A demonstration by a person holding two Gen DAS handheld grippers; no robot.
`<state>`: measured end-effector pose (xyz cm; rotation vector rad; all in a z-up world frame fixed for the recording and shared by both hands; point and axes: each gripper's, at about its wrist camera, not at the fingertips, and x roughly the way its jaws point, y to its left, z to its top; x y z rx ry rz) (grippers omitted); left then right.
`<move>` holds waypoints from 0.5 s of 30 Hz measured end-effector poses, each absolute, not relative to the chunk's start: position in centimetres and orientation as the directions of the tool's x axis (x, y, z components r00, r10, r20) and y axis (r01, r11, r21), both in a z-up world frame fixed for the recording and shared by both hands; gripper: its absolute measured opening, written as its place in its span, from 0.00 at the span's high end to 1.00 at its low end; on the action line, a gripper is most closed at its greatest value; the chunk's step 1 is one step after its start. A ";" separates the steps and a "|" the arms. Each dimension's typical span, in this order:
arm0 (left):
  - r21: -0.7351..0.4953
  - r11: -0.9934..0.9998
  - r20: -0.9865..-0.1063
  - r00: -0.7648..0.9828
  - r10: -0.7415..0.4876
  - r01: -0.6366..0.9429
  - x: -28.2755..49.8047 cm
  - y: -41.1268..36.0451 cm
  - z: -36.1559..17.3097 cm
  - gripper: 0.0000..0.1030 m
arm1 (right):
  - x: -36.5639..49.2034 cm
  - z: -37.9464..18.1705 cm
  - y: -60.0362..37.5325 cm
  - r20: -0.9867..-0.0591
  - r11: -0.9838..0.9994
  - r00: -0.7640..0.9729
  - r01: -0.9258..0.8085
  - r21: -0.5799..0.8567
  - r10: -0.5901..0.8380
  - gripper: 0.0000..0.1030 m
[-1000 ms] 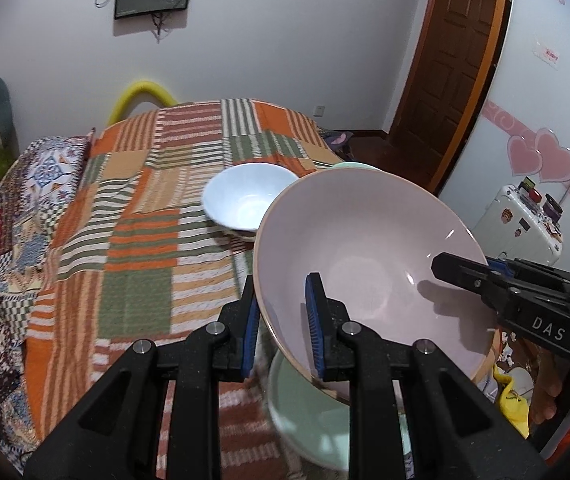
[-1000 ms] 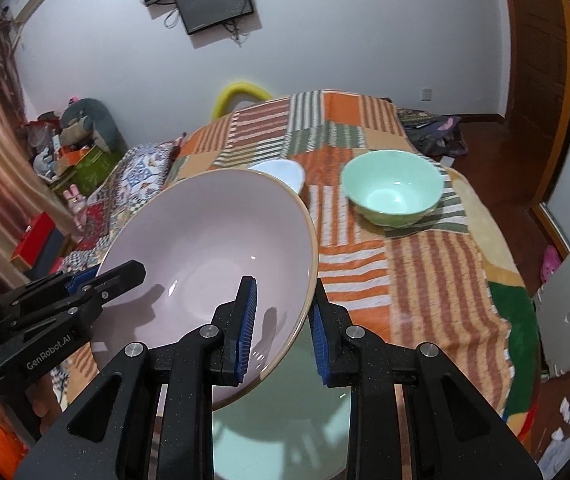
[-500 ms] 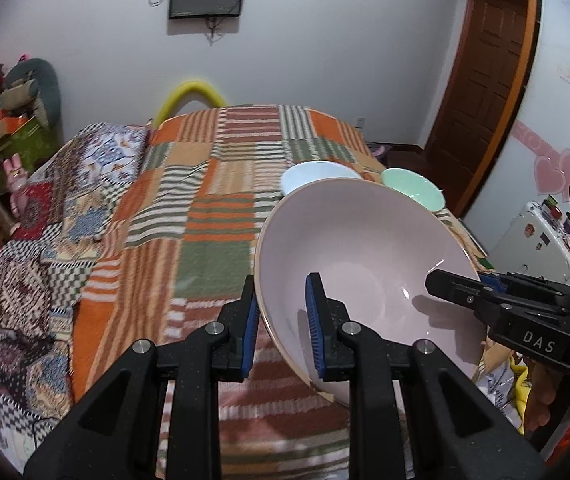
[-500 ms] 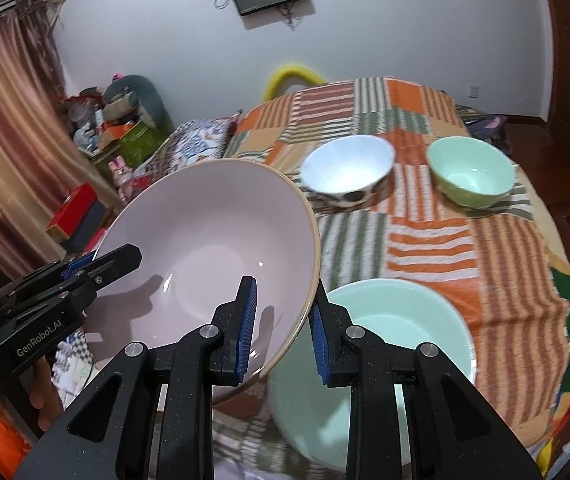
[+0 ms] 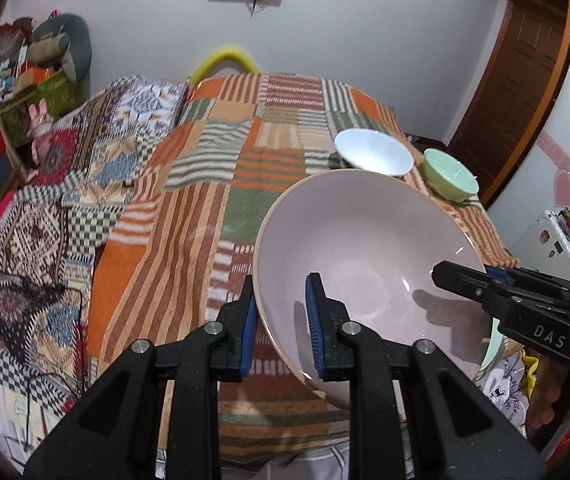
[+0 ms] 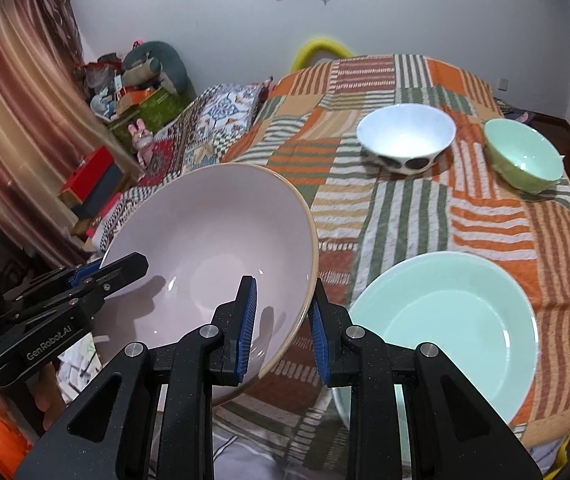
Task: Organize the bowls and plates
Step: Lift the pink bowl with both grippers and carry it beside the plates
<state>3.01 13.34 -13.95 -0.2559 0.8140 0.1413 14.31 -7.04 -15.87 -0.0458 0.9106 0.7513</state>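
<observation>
Pink bowl [image 5: 365, 256] held tilted above quilt [image 5: 189, 216], rim pinched on opposite sides by left gripper [image 5: 279, 316] and right gripper [image 6: 281, 320]. Green plate [image 6: 445, 320] partly hidden behind right gripper. White bowl [image 6: 405, 136], green bowl [image 6: 525, 156] seen farther back. Bowl underside hidden.

A desk [image 6: 425, 216] under a striped patchwork cloth [image 6: 485, 220] carried a white bowl [image 6: 405, 138], a small green bowl [image 6: 525, 156] beside it, and a pale green plate [image 6: 445, 328] nearer.
</observation>
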 end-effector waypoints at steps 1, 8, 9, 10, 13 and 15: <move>-0.175 0.958 -0.739 0.673 0.025 -0.228 3.0 13.5 -14.4 0.79 | 14.3 -16.1 -6.8 -0.734 0.748 0.376 -0.608 0.265 0.566 0.77; -0.204 0.943 -0.781 0.624 0.004 -0.263 3.3 14.8 -17.8 0.79 | 14.3 -18.1 -5.7 -0.772 0.755 0.345 -0.605 0.253 0.534 0.77; -0.208 0.941 -0.786 0.618 0.002 -0.268 3.3 14.9 -18.2 0.79 | 14.3 -18.5 -5.5 -0.778 0.756 0.339 -0.605 0.250 0.529 0.77; -0.211 0.939 -0.790 0.613 -0.001 -0.271 3.4 15.0 -18.6 0.79 | 14.3 -18.7 -5.4 -0.784 0.757 0.335 -0.606 0.246 0.523 0.77; -0.219 0.934 -0.804 0.595 -0.009 -0.281 3.5 15.4 -19.7 0.79 | 14.4 -19.6 -4.8 -0.800 0.759 0.323 -0.608 0.234 0.505 0.77; -0.221 0.932 -0.813 0.582 -0.013 -0.289 3.7 15.7 -20.5 0.79 | 14.5 -20.3 -4.5 -0.812 0.759 0.310 -0.609 0.230 0.494 0.77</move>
